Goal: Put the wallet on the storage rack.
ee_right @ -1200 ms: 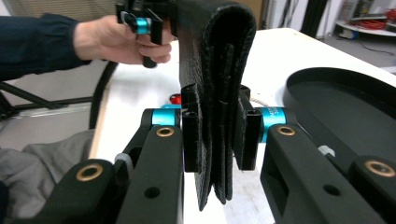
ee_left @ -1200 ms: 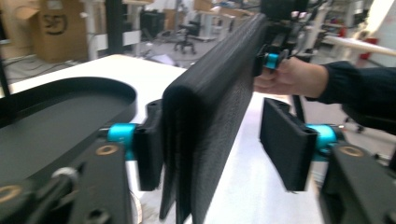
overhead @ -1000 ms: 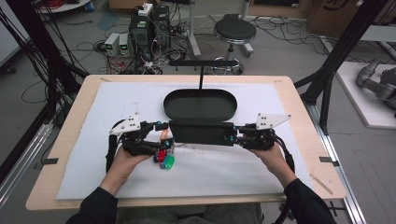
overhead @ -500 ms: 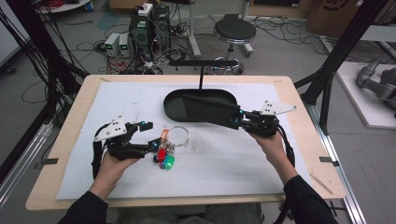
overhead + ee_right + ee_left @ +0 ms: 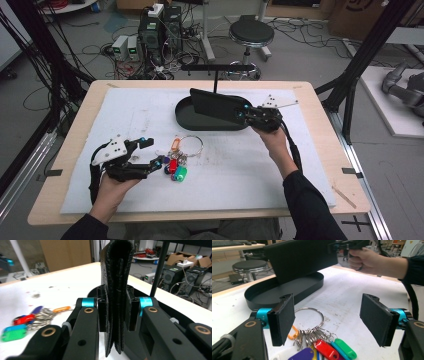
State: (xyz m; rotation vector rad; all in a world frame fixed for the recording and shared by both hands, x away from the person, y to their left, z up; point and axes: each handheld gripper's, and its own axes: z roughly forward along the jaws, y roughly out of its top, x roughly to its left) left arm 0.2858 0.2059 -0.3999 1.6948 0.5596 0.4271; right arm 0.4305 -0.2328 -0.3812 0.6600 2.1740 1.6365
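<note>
Two hands share our work: the right gripper [image 5: 243,114] clamps the black wallet [image 5: 217,105] above the oval tray [image 5: 187,120], while our left gripper [image 5: 152,152], jaws just spread wide and empty, sits beside the keys [image 5: 177,162] on the tabletop [image 5: 250,160].

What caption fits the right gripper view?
Right gripper clamps a folded black wallet above the tray, keys behind.
</note>
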